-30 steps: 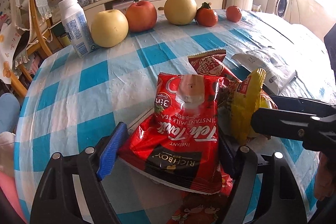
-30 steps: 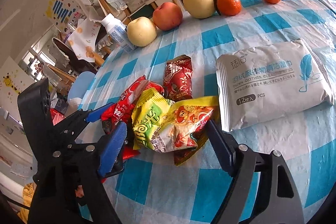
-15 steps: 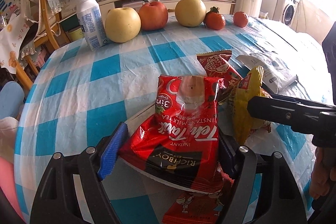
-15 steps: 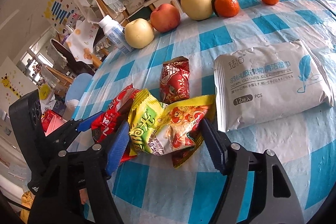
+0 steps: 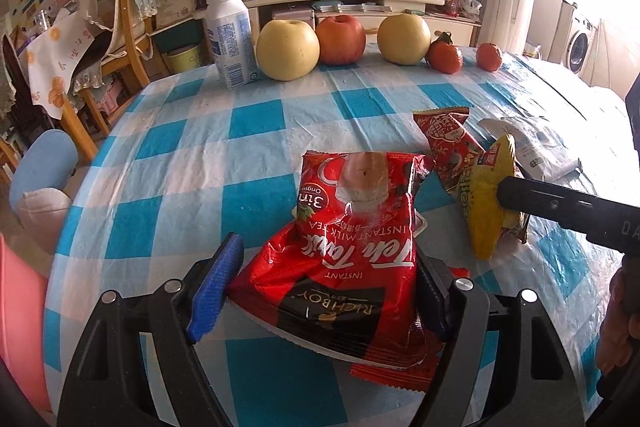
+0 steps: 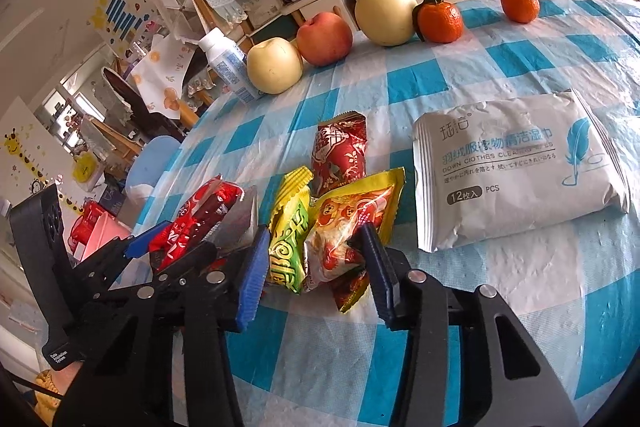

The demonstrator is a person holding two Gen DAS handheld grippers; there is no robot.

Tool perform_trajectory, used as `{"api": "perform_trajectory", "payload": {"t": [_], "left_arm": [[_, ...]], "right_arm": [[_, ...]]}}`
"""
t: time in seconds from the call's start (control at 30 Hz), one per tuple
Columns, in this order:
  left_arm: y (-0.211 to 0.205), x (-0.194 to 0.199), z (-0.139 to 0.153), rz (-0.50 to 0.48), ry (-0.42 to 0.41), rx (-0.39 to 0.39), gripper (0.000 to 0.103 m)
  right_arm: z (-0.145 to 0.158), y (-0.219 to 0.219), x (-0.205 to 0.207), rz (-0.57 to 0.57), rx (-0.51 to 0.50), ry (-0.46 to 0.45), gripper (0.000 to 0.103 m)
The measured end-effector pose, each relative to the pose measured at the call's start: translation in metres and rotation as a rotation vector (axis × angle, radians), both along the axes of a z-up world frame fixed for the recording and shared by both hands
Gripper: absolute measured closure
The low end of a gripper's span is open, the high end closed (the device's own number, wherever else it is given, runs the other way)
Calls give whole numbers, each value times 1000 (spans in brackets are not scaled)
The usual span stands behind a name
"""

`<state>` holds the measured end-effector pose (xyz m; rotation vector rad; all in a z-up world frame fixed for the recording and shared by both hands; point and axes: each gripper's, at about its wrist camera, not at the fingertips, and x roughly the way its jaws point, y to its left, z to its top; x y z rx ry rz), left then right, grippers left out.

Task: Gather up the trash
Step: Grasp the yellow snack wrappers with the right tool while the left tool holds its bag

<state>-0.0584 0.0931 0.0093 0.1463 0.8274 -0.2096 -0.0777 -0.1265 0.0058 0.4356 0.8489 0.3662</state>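
**Wrappers gathered, one per gripper**

Clamped by the left gripper (image 5: pixel 320 291): red tea packet (image 5: pixel 352 243), raised for carrying. Just closing, right gripper (image 6: pixel 316 263) pinched onto yellow snack bag (image 6: pixel 340 223). Beyond, on the table (image 6: pixel 460 67), red wrapper (image 6: pixel 340 151) uncollected; fruit row (image 6: pixel 384 15) farthest.

The table (image 6: pixel 500 327) carries a blue-and-white checked cover. Along its far edge stand a white bottle (image 5: pixel 231 37), three apples (image 5: pixel 342 34) and two tangerines (image 6: pixel 440 17). A wipes pack (image 6: pixel 516 171) and a red wrapper (image 6: pixel 340 151) lie nearer, apparently flat.

fruit row (image 5: pixel 360 43) behind wrappers (image 5: pixel 448 147), table (image 5: pixel 200 155)
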Motion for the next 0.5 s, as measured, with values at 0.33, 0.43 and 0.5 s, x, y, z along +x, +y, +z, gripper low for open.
{"api": "perform_trajectory", "payload": {"t": [0.33,0.43,0.5], "left_arm": [[25,-19,6,92,-32,13,25],[33,-25,7,114,-44,21,25],[39,-28,8,126,-54,27,25]], "right_arm": [[6,4,-5,16,-23,-31,67],[8,6,-7,21,-35,-45,70],[10,7,-9,25,-44,-54,72]]}}
